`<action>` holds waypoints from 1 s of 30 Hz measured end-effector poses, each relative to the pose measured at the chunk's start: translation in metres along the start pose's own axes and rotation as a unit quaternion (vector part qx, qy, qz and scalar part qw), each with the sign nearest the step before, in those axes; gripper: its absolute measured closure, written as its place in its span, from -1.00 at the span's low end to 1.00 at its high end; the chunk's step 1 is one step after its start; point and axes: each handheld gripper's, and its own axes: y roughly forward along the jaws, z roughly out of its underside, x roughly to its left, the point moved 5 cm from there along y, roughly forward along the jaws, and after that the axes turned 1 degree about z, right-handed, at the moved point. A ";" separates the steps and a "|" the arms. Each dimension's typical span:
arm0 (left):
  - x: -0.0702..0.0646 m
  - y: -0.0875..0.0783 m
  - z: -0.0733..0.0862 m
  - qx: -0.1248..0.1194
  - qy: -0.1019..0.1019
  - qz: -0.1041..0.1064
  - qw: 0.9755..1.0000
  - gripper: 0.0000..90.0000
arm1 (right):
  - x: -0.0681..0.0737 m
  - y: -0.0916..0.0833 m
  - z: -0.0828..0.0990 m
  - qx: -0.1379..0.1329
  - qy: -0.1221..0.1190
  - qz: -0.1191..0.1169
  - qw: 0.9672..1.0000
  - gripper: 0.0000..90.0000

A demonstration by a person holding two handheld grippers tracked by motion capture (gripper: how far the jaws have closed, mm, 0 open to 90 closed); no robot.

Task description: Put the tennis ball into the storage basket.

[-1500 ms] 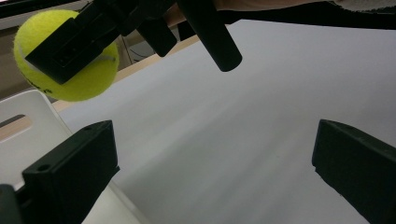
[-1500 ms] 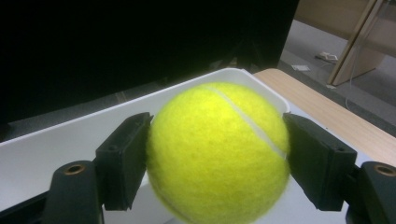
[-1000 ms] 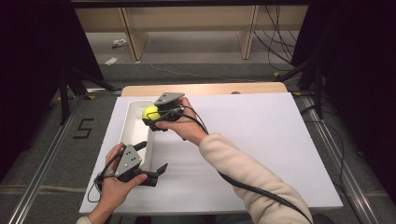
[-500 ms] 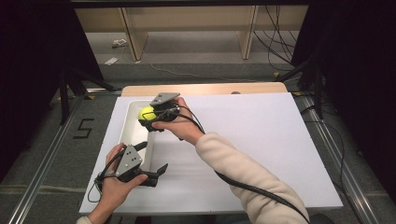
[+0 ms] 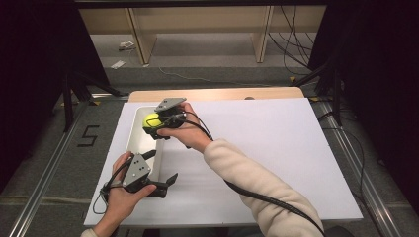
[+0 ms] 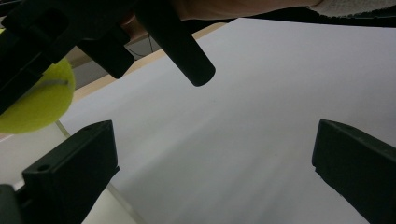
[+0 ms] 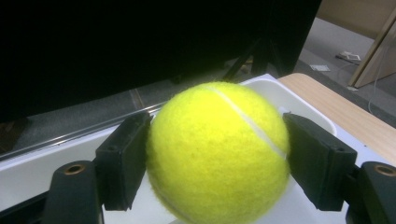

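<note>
Left to right. Left claw [image 5: 165, 170] rests low at the near left of the tabletop [image 5: 276, 148], beside the near end of the white tray [image 5: 136, 131]; its jaws stand wide apart with nothing between them, unchanged over the last second.

Change: right claw [image 5: 150, 126], carrying the tennis ball [image 5: 151, 120], has shifted a little leftward, from the tray's inner edge to over the tray's far half. Judgement: this is the placing step, with the ball brought above the tray for release; release not yet made.

Ball relative to right claw: in the right gripper view the tennis ball [image 7: 217, 151] sits squarely between the two jaws, each pad pressed against a flank, seam running over the top. Claw clamped on ball. The ball probably hangs clear of the tray floor, though the gap beneath is hard to judge.
</note>
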 end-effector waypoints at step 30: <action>0.000 0.000 0.000 0.000 0.002 -0.001 1.000 -1.00 | 0.005 0.012 -0.005 0.006 -0.003 -0.012 1.000 -0.39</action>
